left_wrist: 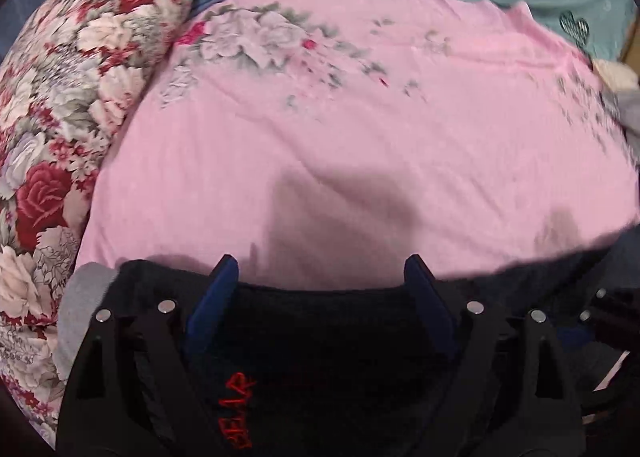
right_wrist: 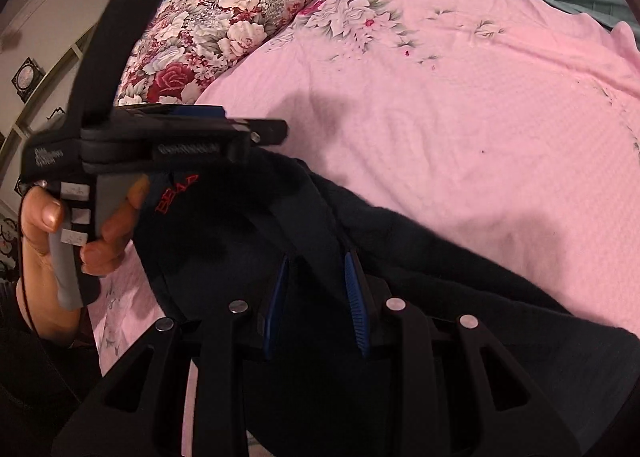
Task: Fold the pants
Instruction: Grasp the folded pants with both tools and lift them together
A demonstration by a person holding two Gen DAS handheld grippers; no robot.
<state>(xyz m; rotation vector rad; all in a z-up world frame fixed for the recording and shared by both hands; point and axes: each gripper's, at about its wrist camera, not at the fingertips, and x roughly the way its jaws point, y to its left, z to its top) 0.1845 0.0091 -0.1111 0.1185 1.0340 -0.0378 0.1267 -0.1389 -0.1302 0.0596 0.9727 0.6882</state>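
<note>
A wide pink bedsheet (right_wrist: 460, 105), soft and lightly wrinkled, lies open ahead. A plump floral pillow (left_wrist: 60, 117) bounds its left edge. Dark fleecy pants (right_wrist: 400, 257) lie bunched at the near edge. The right gripper (right_wrist: 316, 277) pinches a fold of them; the left gripper (left_wrist: 320, 269) gapes wide over the waistband.

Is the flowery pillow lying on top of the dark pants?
No, the red-and-white floral pillow lies apart from the dark navy pants, on the pink bedsheet.
</note>
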